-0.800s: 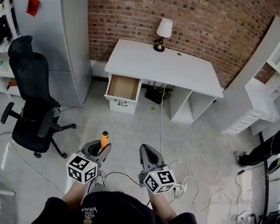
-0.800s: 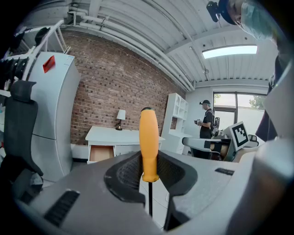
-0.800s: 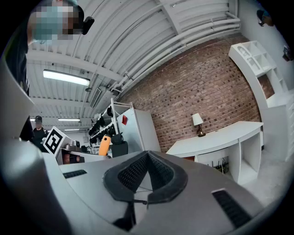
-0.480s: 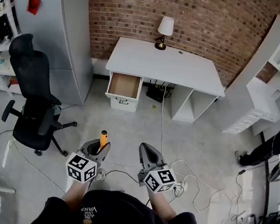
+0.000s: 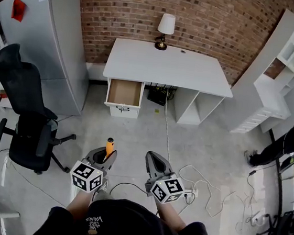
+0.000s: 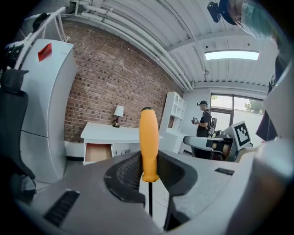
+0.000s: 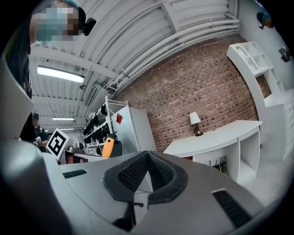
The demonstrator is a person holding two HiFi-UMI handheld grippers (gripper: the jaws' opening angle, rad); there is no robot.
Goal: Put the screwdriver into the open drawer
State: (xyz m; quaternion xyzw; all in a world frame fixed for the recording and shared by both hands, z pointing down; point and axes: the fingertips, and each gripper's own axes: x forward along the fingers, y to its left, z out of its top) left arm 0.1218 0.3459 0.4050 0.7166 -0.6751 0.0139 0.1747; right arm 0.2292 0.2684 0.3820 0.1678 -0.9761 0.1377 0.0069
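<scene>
An orange-handled screwdriver (image 5: pixel 109 147) (image 6: pixel 149 147) stands upright in my left gripper (image 5: pixel 104 156) (image 6: pixel 149 172), whose jaws are shut on the base of its handle, the dark shaft pointing down between them. My right gripper (image 5: pixel 153 164) (image 7: pixel 146 176) is beside it, shut with nothing in it; the orange handle (image 7: pixel 108 147) shows at its left. The open drawer (image 5: pixel 124 93) (image 6: pixel 97 152) juts from the left side of the white desk (image 5: pixel 168 67) far ahead across the floor, and looks empty.
A black office chair (image 5: pixel 23 116) stands at the left, beside a grey fridge (image 5: pixel 45 34). A lamp (image 5: pixel 164 29) sits on the desk. White shelving (image 5: pixel 278 76) is at the right, where a person (image 5: pixel 286 143) stands. Cables (image 5: pixel 202 184) trail over the floor.
The whole view has shifted: desk and drawer sit slightly lower and left in the head view, so I have moved a little towards them. Both grippers keep their hold and pose.
</scene>
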